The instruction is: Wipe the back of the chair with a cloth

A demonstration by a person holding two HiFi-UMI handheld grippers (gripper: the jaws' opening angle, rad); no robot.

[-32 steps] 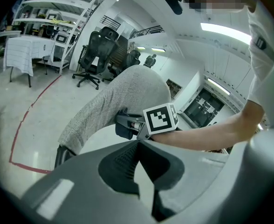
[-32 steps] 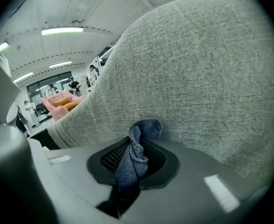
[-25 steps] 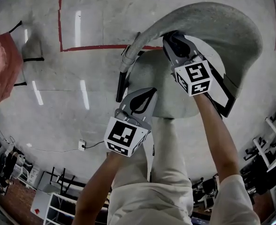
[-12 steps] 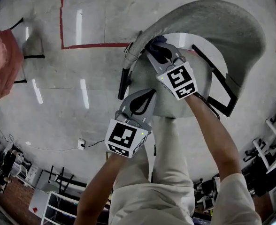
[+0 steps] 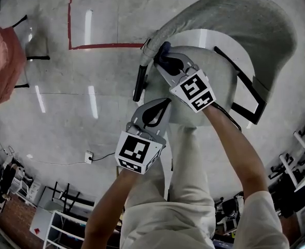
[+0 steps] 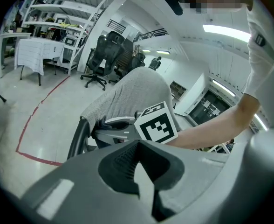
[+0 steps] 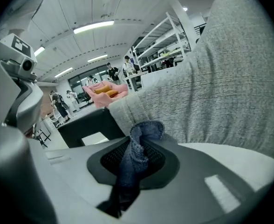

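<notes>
No words, brand names or numbers can be read anywhere. The only print is the black-and-white square code patterns on the two marker cubes. One cube (image 5: pixel 138 153) sits on the left gripper (image 5: pixel 162 104), just in front of the chair (image 5: pixel 235 19). The other cube (image 5: pixel 195 90) rides on the right gripper (image 5: pixel 164 55), over the chair's seat. Their blocky patterns differ from face to face and form no letters. The signs and papers on the shelves far behind the chair are too small to make out.
</notes>
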